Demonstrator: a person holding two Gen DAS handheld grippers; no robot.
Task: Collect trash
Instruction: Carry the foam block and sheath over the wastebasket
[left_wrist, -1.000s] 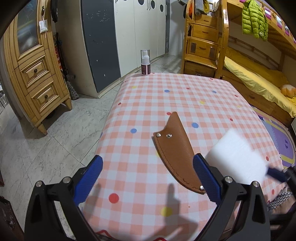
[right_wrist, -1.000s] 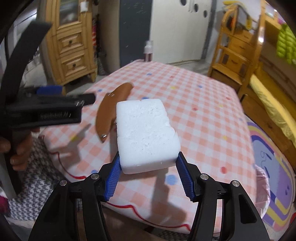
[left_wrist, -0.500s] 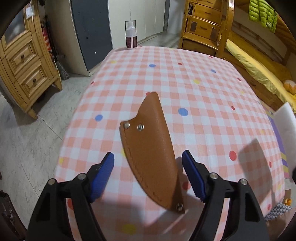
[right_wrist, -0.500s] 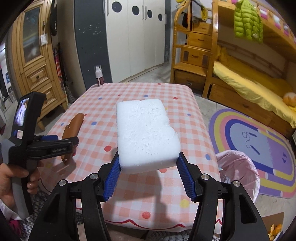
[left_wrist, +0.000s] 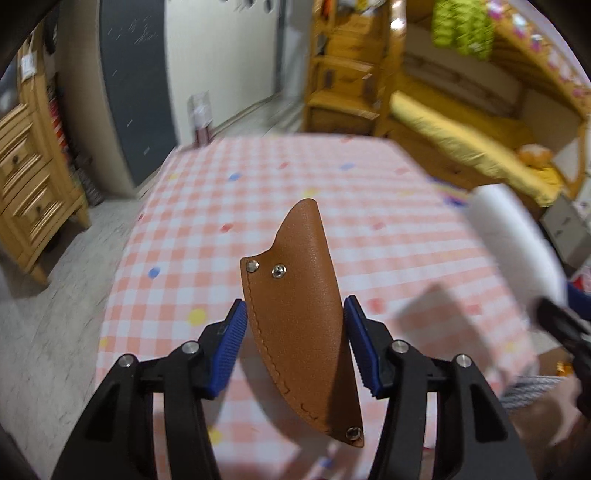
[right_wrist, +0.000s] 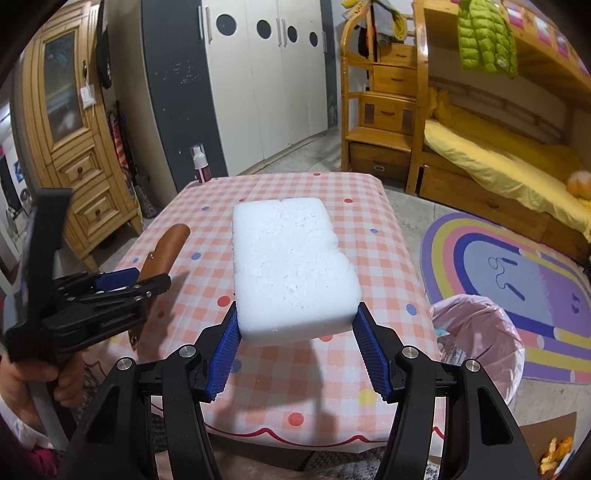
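Checked tablecloth (right_wrist: 384, 258) underneath. Right gripper (right_wrist: 295, 341) clamped on foam block (right_wrist: 291, 262), held above cloth. Left gripper (left_wrist: 295, 339), jaws just closing, pressed on leather sheath (left_wrist: 299, 317), lifted above cloth. Pink-lined bin (right_wrist: 480, 332) beside cloth. Spray bottle (right_wrist: 201, 164) at far edge.

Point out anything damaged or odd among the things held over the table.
The white foam block clamped in the right tool is rough: pitted top, notched far edge, dented right side. The brown leather sheath, clamped in the left tool, looks intact, an odd item for trash.
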